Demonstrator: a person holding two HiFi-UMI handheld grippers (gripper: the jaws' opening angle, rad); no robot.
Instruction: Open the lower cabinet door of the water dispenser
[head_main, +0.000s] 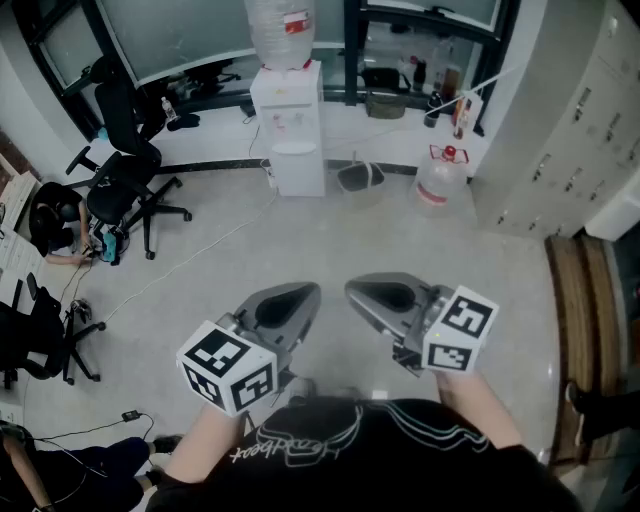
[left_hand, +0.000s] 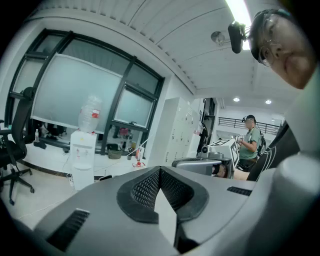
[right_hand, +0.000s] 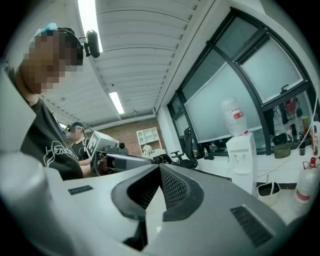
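head view showed the tall white plastic water dispenser (head_main: 288, 110) standing upright, its closed lower cabinet door (head_main: 297, 168) facing the person; well short of it, left gripper (head_main: 303, 293) and right gripper (head_main: 358, 291) had jaws together, empty.

left gripper (left_hand: 160, 172) and right gripper (right_hand: 160, 167): shells of smooth matt grey plastic; pads (left_hand: 145, 190) black, rubbery-looking, finely ribbed. marker cubes (head_main: 228, 366): flat matt black-and-white print. water dispenser (head_main: 288, 120): smooth white plastic with a faint sheen, lower cabinet door (head_main: 297, 168) the same. bottle (head_main: 281, 28) on top: clear thin plastic. floor (head_main: 300, 240): pale, polished, glossy, soft reflections. office chair (head_main: 125, 175): black, matt, cloth or mesh, cannot tell which. lockers (head_main: 570, 130): light grey, smooth, painted-metal look. shirt (head_main: 380, 450): black matt cloth. window panes (left_hand: 75, 90): frosted glass, dark matt frames.
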